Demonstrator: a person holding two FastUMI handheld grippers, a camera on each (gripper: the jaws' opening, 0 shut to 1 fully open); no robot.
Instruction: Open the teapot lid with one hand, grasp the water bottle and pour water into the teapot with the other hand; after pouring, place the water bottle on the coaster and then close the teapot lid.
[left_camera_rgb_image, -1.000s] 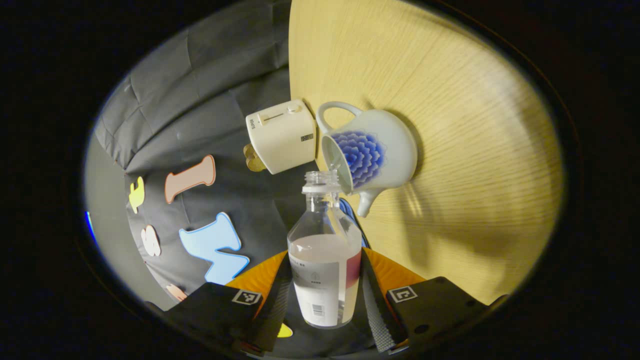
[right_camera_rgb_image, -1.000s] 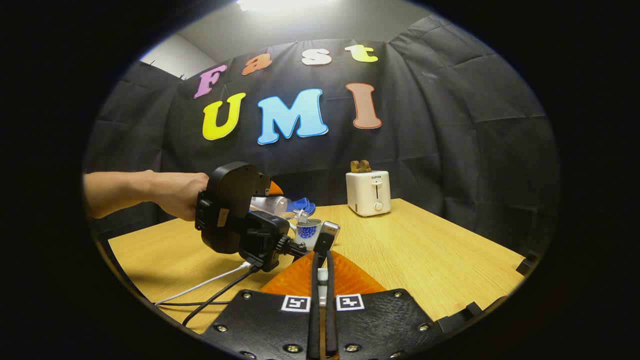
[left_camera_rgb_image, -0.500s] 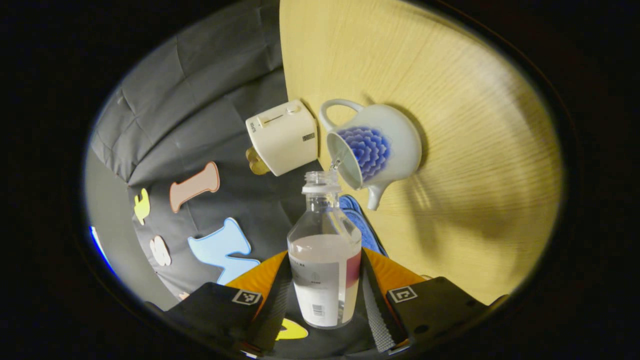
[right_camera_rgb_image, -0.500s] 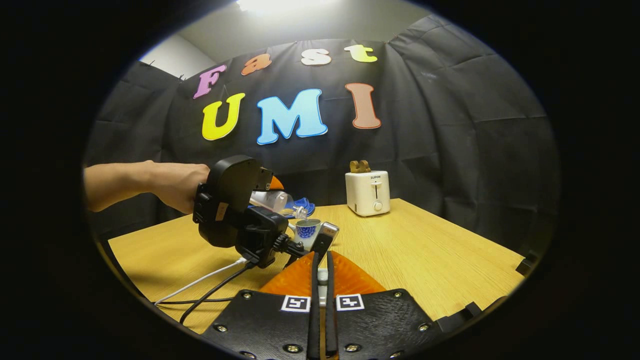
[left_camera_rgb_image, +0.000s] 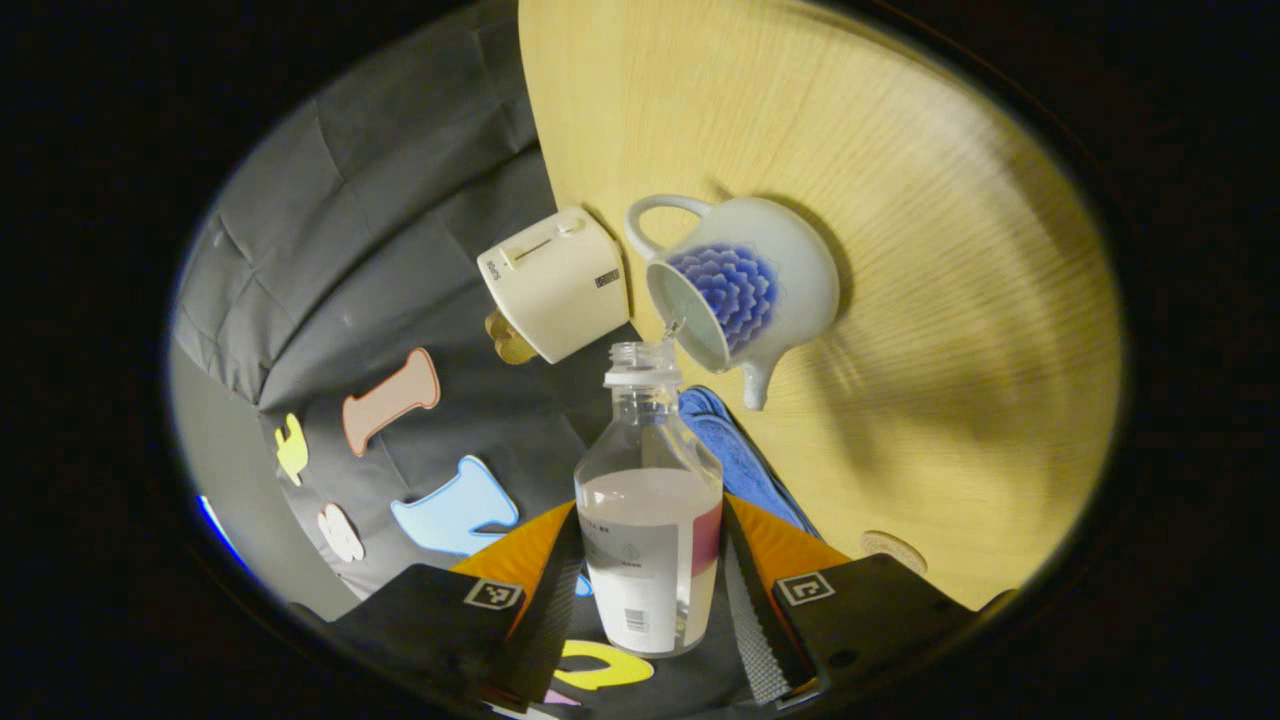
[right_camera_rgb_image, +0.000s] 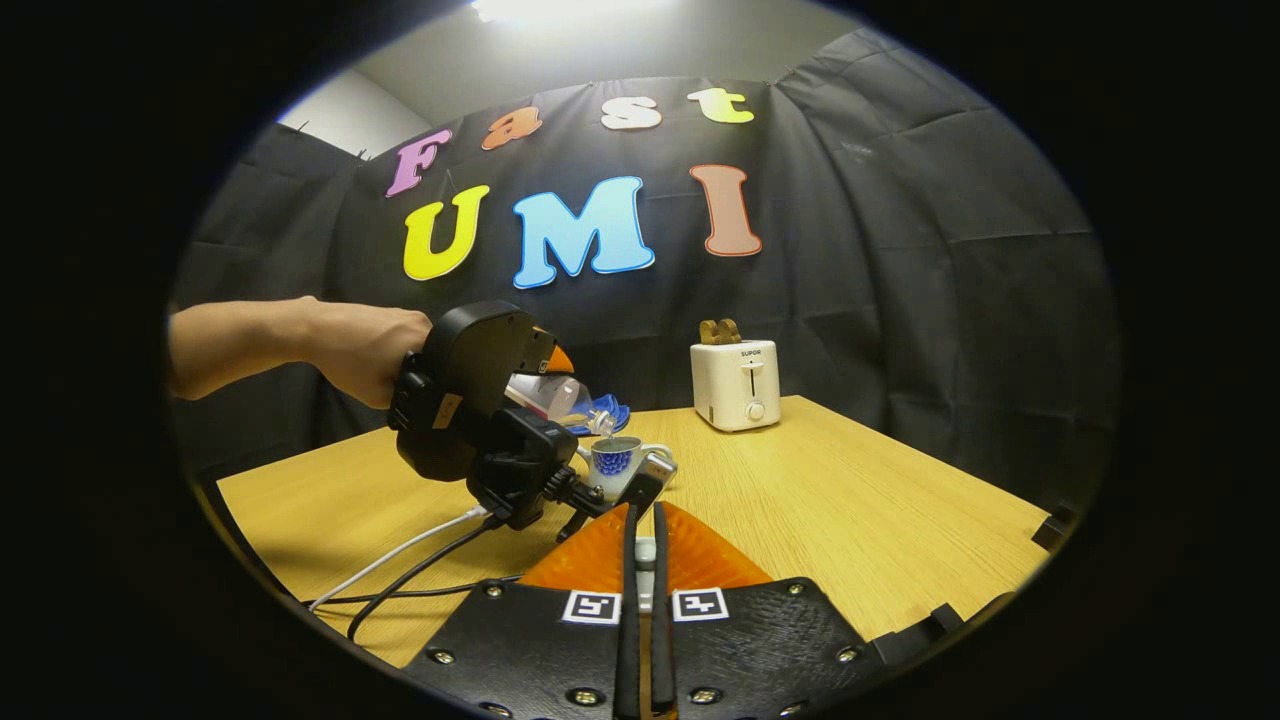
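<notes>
In the left gripper view, at bottom centre, we see the left gripper (left_camera_rgb_image: 650, 585) clamped on the water bottle (left_camera_rgb_image: 650, 540), one finger pressing on each side of its labelled body. The bottle is uncapped and partly full; its open mouth sits at mid-frame, touching or just short of the rim of the teapot (left_camera_rgb_image: 745, 285), where a small trickle of water shows. The teapot, white with a blue flower, stands lidless on the wooden table (left_camera_rgb_image: 950, 300), handle toward the top of the frame and spout toward the bottom. Just right of the bottle lies a blue cloth (left_camera_rgb_image: 735, 455), and at lower right a round coaster (left_camera_rgb_image: 893, 550). A white toaster (left_camera_rgb_image: 555, 285) sits left of the teapot, at the table edge.

In the right gripper view, at bottom centre, the right gripper (right_camera_rgb_image: 642, 560) has its fingers nearly together on a small white part; we cannot tell whether this is the lid. Beyond it, left of centre, a hand (right_camera_rgb_image: 365, 350) holds the left gripper tilted over the teapot.
</notes>
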